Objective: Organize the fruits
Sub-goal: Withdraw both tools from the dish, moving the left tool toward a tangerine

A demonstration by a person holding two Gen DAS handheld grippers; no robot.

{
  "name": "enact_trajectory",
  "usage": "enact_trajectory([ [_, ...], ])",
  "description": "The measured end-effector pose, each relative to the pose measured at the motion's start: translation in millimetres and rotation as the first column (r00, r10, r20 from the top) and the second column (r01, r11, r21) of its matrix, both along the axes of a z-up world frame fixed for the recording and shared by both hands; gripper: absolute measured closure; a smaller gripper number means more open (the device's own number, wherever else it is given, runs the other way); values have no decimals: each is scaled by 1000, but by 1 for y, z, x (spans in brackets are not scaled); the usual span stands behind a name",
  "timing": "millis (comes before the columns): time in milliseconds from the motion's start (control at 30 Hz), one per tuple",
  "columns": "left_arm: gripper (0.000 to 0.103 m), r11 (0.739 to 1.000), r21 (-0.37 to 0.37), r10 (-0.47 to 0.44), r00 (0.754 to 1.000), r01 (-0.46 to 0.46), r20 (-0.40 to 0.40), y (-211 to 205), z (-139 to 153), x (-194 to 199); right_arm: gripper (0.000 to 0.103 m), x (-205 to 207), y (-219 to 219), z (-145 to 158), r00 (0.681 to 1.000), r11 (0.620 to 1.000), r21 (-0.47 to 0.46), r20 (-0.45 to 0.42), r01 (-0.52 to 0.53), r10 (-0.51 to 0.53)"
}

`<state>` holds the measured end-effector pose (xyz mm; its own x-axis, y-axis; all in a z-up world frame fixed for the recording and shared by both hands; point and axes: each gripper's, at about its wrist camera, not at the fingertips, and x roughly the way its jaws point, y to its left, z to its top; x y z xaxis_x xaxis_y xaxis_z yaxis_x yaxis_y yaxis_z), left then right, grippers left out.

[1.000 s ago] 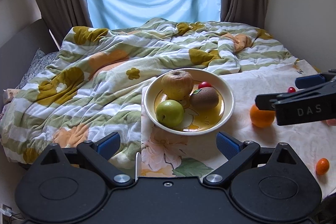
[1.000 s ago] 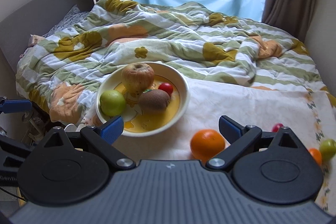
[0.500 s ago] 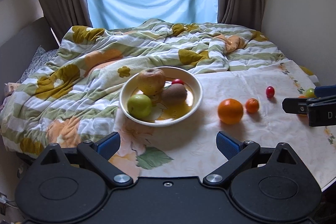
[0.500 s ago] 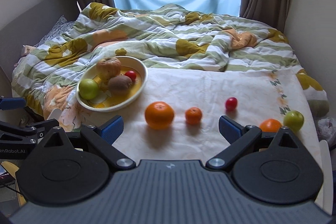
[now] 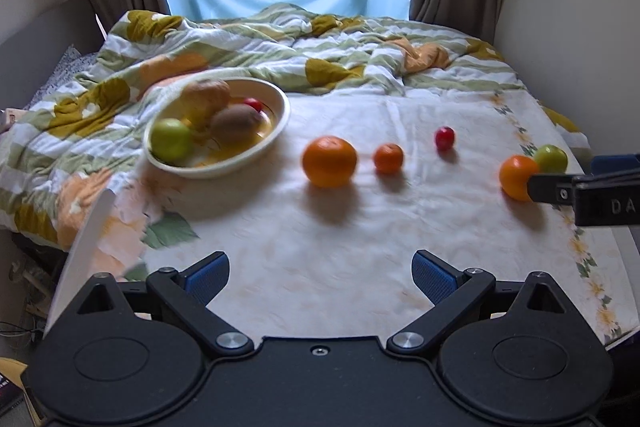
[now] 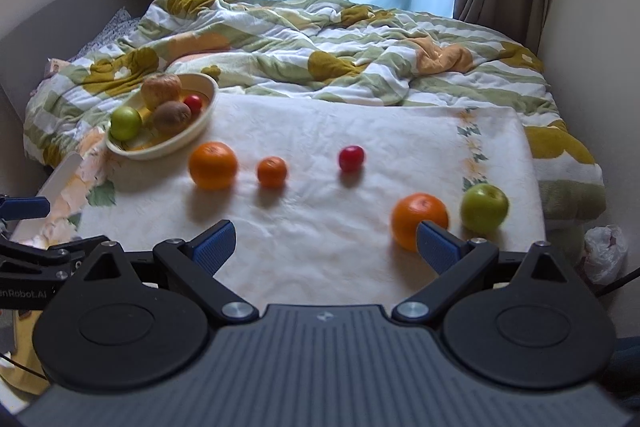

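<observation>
Left wrist view: the left tool hangs released at lower centre, empty, above the cloth-covered table. The bowl at centre left holds four fruits, probably the collecting spot. A large orange, a small orange and a red fruit lie loose in a row.

Right wrist view: the right tool is spread wide, empty, its right finger just before another orange beside a green apple at lower right, likely the next pick.

Two black grippers: left gripper, right gripper; blue finger pads, silver screws, showing white lettering.
</observation>
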<state>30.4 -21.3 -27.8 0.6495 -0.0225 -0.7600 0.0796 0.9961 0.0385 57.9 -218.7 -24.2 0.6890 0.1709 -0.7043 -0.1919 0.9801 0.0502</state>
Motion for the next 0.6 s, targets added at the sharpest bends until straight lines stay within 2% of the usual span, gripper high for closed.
enact_trajectory([
  [233, 3, 1000, -23, -21, 998, 20, -53, -40, -31, -11, 0, 11, -41, -31, 999, 1000, -24, -33, -8, 7],
  [433, 4, 998, -24, -60, 994, 58, -96, -66, -51, -13, 0, 26, -59, -52, 999, 999, -38, -53, -14, 12],
  [500, 6, 997, -16, -71, 993, 70, -98, -73, -56, -13, 0, 32, -63, -58, 998, 999, -37, -60, -20, 18],
  [600, 18, 996, -15, -90, 991, 89, -101, -82, -63, -11, 0, 40, -65, -66, 997, 999, -36, -72, -26, 23],
])
